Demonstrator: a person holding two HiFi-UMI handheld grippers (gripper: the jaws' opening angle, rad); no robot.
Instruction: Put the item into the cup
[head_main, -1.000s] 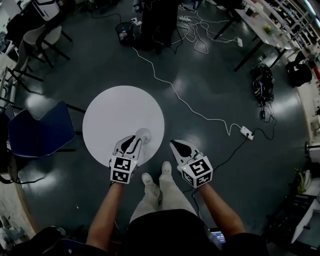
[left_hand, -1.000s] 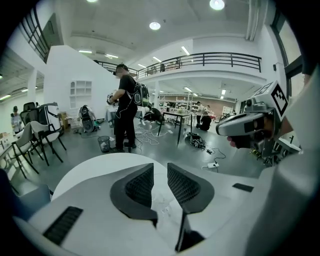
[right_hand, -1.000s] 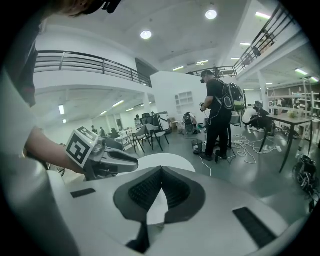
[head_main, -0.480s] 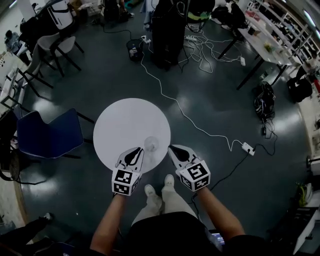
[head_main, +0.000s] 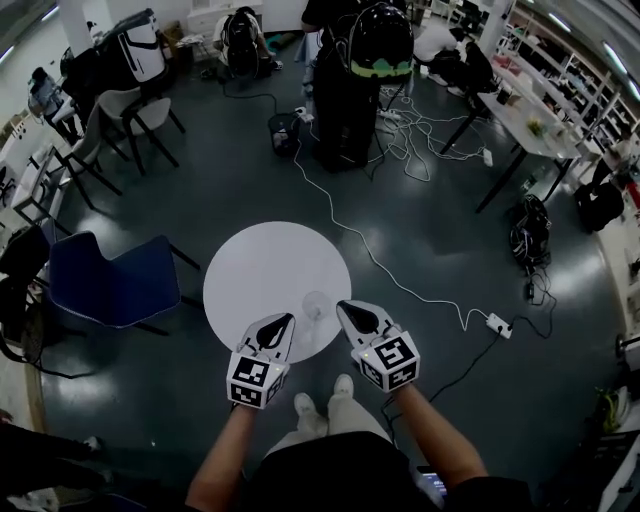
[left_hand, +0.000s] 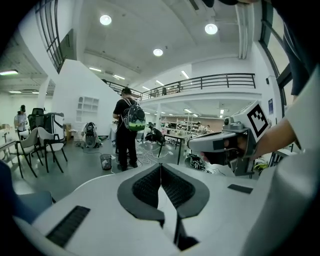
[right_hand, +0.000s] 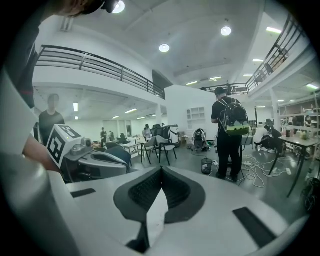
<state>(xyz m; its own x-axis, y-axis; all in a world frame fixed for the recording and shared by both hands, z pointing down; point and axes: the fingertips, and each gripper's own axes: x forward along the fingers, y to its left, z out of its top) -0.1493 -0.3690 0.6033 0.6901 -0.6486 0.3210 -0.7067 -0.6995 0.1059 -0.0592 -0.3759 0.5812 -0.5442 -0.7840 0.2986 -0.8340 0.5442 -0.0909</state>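
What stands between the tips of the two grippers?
A clear cup stands there on the white round table, between the left gripper and the right gripper. The head view shows it; neither gripper view does.

Just ahead of your left gripper (head_main: 284, 322), whose jaws had just been closing with nothing between them, the clear cup (head_main: 315, 305) was too small and faint in the head view to tell whether it held anything. The item could not be made out anywhere. Both grippers covered the near edge of the round table (head_main: 260, 270) beneath them. Neither gripper view took in the table or cup, as each gripper's own body filled the lower frame. Off to the left of your right gripper (head_main: 346, 308), a person (right_hand: 50, 120) was too soft to make out in detail.
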